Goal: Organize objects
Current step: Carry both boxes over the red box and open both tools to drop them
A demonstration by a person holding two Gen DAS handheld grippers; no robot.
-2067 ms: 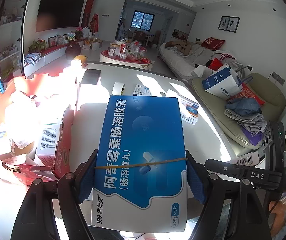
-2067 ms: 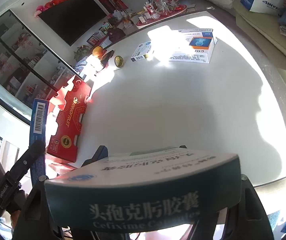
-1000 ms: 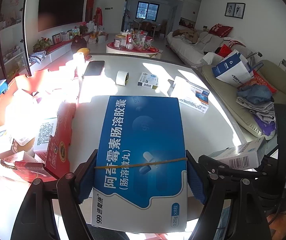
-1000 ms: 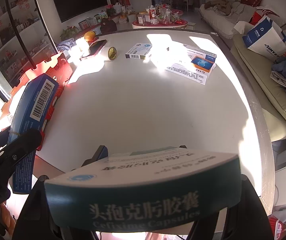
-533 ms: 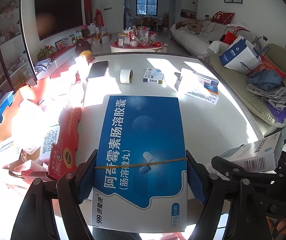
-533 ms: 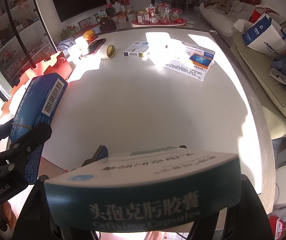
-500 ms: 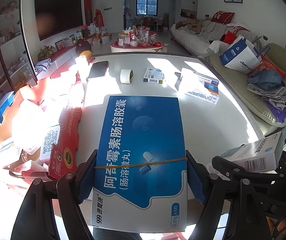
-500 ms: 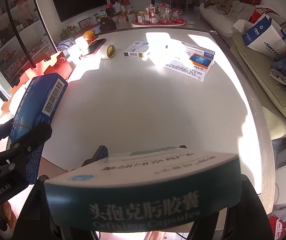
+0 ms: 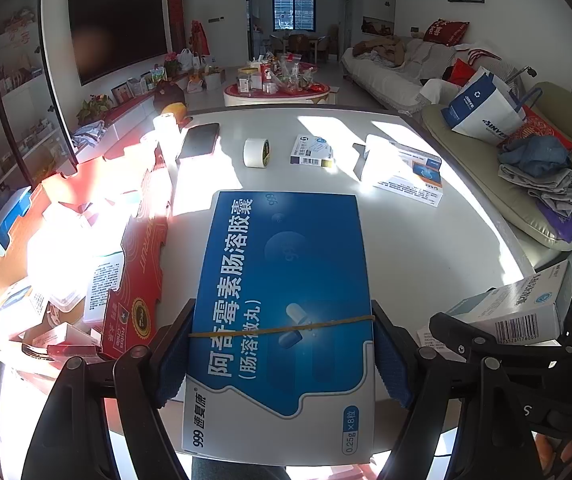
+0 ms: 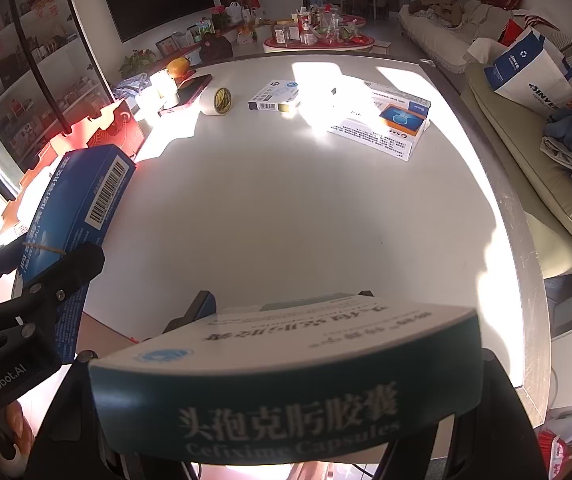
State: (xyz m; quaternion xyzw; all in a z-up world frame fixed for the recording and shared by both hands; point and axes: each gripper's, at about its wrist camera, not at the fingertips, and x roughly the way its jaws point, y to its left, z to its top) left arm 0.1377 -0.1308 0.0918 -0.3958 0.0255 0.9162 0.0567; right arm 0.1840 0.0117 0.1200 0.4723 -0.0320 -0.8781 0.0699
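Left gripper clamps a flat, glossy blue carton, rubber-banded; right gripper holds a teal-edged white carton.

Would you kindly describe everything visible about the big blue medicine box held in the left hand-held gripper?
The flat blue-and-white cardboard medicine box bears white Chinese lettering, a capsule picture and a barcode on its side. A thin rubber band circles it. It is clamped by its long edges between the blue pads of the left hand-held gripper, tilted above the white table.
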